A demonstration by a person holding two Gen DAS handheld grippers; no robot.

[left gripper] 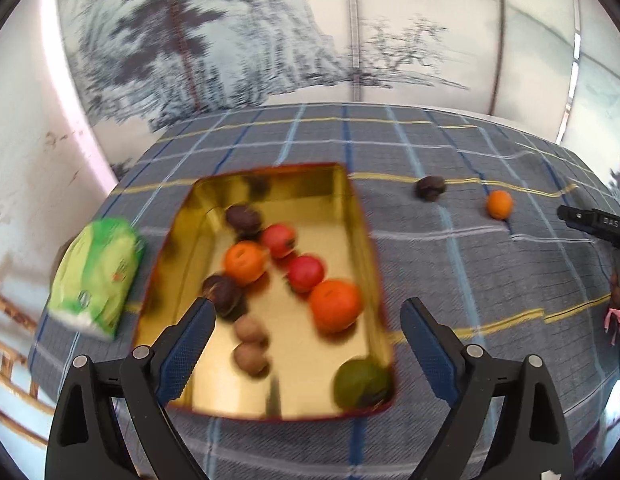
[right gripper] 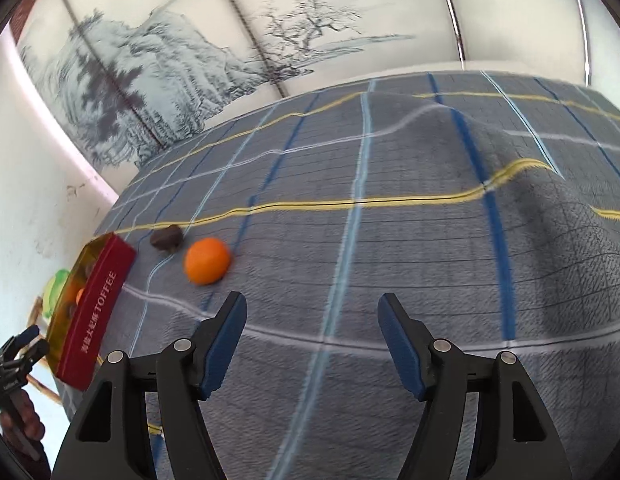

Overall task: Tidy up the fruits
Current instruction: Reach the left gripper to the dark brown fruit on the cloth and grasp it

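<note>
The tin (left gripper: pixel 362 216) is metal, its inside a glossy gold that mirrors the fruit, its outer wall (right gripper: pixel 94 312) a smooth red lacquer with pale lettering. Under it lies a grey checked cloth (left gripper: pixel 470 264), matt and slightly fuzzy, rumpled into a soft ridge at two o'clock in the right wrist view. At nine o'clock of the tin sits a shiny green plastic packet (left gripper: pixel 95 276). Both grippers, the left gripper (left gripper: pixel 305 312) and the right gripper (right gripper: pixel 313 308), look like matt black plastic with textured blue pads (left gripper: pixel 428 344) and small bright metal pins. The loose orange (right gripper: pixel 207 261) has a dull skin.
</note>
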